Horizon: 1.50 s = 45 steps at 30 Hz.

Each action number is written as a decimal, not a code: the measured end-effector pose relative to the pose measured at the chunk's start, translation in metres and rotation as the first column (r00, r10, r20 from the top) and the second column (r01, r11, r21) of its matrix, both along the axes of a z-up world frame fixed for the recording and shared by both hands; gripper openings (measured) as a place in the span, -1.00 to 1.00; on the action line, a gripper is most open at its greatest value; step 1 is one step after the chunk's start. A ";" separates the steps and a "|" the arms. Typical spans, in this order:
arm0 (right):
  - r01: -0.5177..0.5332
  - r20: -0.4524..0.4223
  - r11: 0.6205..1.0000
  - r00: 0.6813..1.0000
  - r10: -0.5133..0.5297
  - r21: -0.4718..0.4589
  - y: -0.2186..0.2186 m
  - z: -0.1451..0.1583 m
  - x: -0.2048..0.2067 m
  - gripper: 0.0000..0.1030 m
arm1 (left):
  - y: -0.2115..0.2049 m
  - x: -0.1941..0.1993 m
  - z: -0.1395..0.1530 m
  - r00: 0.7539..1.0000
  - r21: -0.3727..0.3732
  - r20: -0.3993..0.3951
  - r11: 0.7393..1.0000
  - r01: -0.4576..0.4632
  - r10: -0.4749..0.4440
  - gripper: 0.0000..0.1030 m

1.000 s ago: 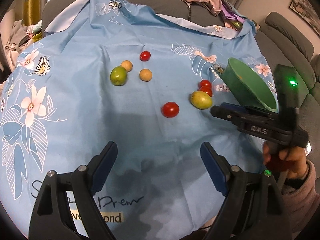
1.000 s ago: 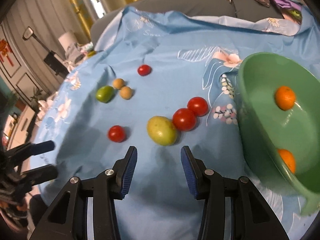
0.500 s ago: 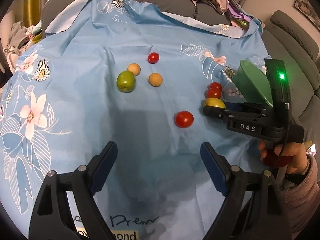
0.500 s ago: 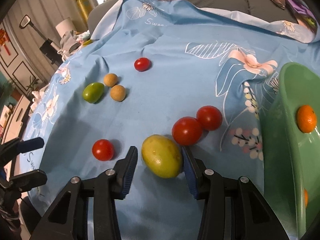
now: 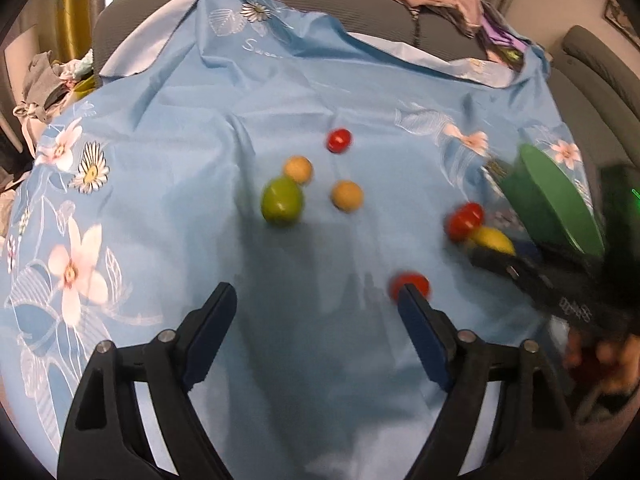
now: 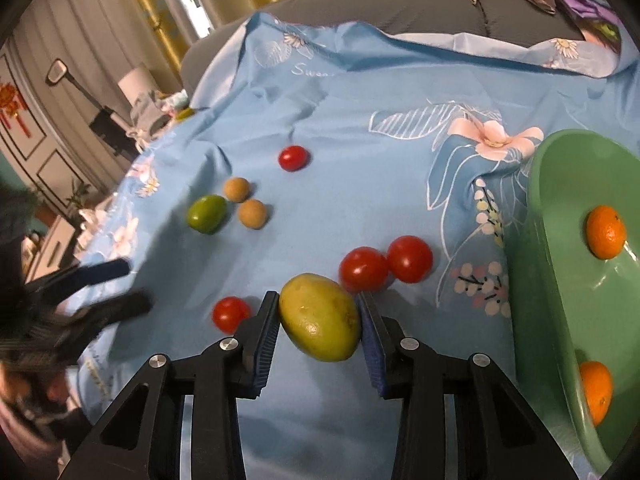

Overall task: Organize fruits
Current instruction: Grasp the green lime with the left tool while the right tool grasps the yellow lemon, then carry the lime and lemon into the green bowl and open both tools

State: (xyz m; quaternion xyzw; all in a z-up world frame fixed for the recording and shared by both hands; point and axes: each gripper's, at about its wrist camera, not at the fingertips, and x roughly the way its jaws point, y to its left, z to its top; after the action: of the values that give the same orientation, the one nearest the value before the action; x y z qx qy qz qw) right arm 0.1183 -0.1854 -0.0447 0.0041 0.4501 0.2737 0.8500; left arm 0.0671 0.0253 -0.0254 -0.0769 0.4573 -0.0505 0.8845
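1. The right gripper [image 6: 318, 322] is clasping the yellow-green fruit [image 6: 319, 317] between both pads, on the blue cloth [image 6: 360, 128] beside the green bowl [image 6: 560, 320].
2. The left gripper [image 5: 316, 304] is hanging spread wide, holding nothing.

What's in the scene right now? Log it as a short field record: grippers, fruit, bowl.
right gripper: straddles the yellow-green fruit, pads at its sides, full closure not clear
left gripper: open, empty, above the cloth
green bowl: holds two oranges
loose on blue floral cloth: four red tomatoes, one green fruit, two tan round fruits
nearest neighbours: two tomatoes just beyond the straddled fruit
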 end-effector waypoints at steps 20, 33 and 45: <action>-0.044 -0.005 0.997 0.999 0.044 0.056 0.004 -0.005 0.003 -0.22 | -0.009 0.085 -0.035 0.997 0.228 -0.071 0.974 0.011 0.006 -0.18; -0.032 -0.002 0.998 0.999 0.032 0.054 0.002 -0.003 0.000 -0.21 | -0.015 0.070 -0.025 0.998 0.203 -0.068 0.979 -0.003 0.017 -0.36; -0.014 0.029 0.998 1.000 0.012 0.058 -0.011 0.013 -0.026 -0.21 | -0.035 0.007 0.008 0.999 0.175 -0.041 0.984 0.029 -0.022 -0.36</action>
State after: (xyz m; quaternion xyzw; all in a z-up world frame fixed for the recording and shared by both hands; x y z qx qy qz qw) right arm 0.0922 -0.1963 -0.0317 0.0221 0.4298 0.2924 0.8540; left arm 0.0745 -0.0096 -0.0174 0.0060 0.4781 -0.0198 0.8781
